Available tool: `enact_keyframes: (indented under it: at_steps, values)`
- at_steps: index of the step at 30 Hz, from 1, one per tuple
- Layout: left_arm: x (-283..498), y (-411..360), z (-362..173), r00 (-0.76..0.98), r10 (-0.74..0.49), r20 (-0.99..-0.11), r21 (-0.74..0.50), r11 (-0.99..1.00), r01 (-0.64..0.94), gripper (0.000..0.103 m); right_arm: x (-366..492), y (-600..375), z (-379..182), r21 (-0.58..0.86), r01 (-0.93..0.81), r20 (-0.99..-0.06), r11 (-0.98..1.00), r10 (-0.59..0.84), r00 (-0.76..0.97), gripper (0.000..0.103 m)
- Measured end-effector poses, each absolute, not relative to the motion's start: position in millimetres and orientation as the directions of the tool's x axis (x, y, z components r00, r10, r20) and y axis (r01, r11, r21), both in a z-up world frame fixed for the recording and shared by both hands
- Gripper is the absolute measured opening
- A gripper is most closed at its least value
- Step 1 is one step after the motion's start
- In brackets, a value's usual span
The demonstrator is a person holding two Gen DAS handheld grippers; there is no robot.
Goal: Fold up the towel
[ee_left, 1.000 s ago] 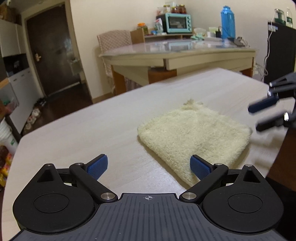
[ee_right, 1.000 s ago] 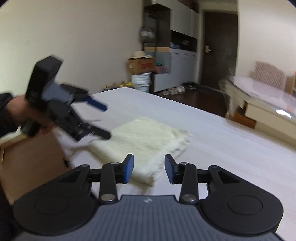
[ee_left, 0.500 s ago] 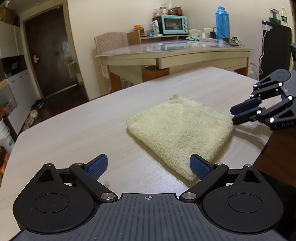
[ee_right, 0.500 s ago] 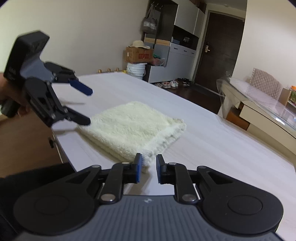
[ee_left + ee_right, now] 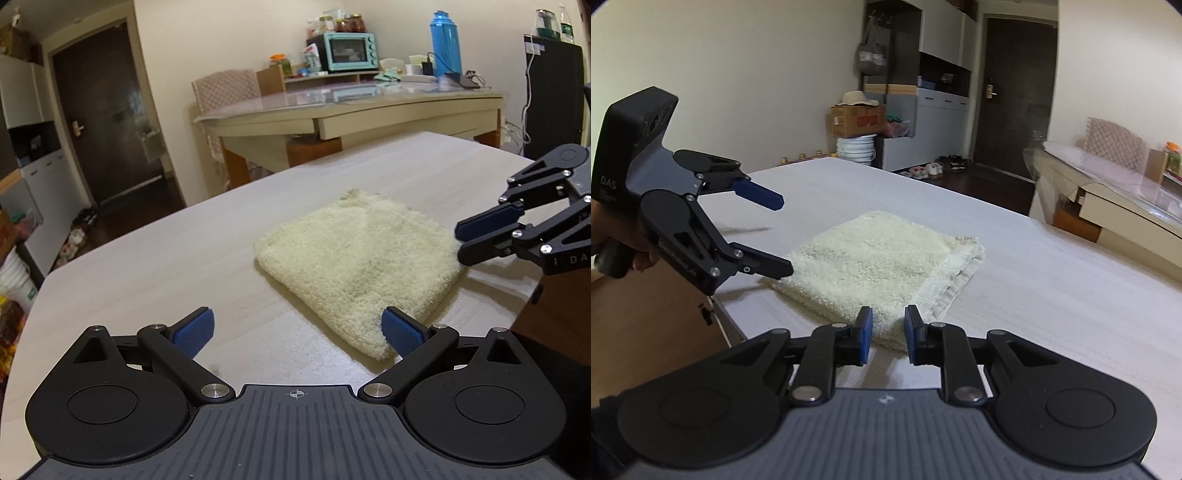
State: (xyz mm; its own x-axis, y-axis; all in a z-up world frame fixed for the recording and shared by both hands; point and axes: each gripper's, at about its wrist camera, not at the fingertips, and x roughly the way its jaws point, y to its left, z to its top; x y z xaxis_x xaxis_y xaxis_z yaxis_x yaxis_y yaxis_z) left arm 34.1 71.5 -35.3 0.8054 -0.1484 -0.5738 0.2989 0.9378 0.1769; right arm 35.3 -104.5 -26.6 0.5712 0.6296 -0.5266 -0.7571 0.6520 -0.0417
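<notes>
A cream fluffy towel (image 5: pixel 360 262) lies folded into a thick square on the pale wooden table (image 5: pixel 166 266); it also shows in the right wrist view (image 5: pixel 875 266). My left gripper (image 5: pixel 297 330) is open wide and empty, just short of the towel's near corner; it also shows in the right wrist view (image 5: pixel 783 236), held by a hand. My right gripper (image 5: pixel 888 336) has its jaws narrowly apart with a towel corner seen between them, not clamped. It shows at the towel's right edge in the left wrist view (image 5: pixel 460 240).
The table's near edge (image 5: pixel 727 317) drops off to the floor beside my left gripper. A second table (image 5: pixel 351 110) with an oven and a blue flask stands behind. Chair (image 5: pixel 225 92), cabinets (image 5: pixel 923 110), door and boxes line the room.
My right gripper narrowed its jaws and then opened them slightly, moving in to the towel's corner. My left gripper stayed open and shifted little. The towel lies as before.
</notes>
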Motion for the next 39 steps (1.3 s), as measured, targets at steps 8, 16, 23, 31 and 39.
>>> enact_keyframes:
  at_steps: [8, 16, 23, 31, 39]
  values:
    - [39, 76, -38, 0.809, -0.152, -0.568, 0.168, 0.941, 0.294, 0.102, 14, -97, -31, -0.042, -0.728, -0.52, 0.684, 0.607, 0.601, 0.045]
    - [26, 75, -30, 0.773, -0.085, -0.629, 0.037, 0.99, 0.139, 0.102, 8, -112, -17, 0.055, -0.669, -0.524, 0.741, 0.592, 0.613, 0.055]
    - [7, 66, -31, 0.762, -0.03, -0.647, 0.006, 0.999, 0.045, 0.102, -11, -124, -10, 0.094, -0.584, -0.537, 0.806, 0.535, 0.652, 0.09]
    - [-8, 60, -23, 0.763, -0.017, -0.646, -0.029, 1.0, -0.002, 0.103, -23, -140, -2, 0.155, -0.518, -0.548, 0.841, 0.51, 0.663, 0.102]
    - [-21, 50, -13, 0.77, -0.015, -0.638, -0.042, 0.999, -0.016, 0.103, -39, -146, 7, 0.179, -0.486, -0.555, 0.855, 0.496, 0.668, 0.103]
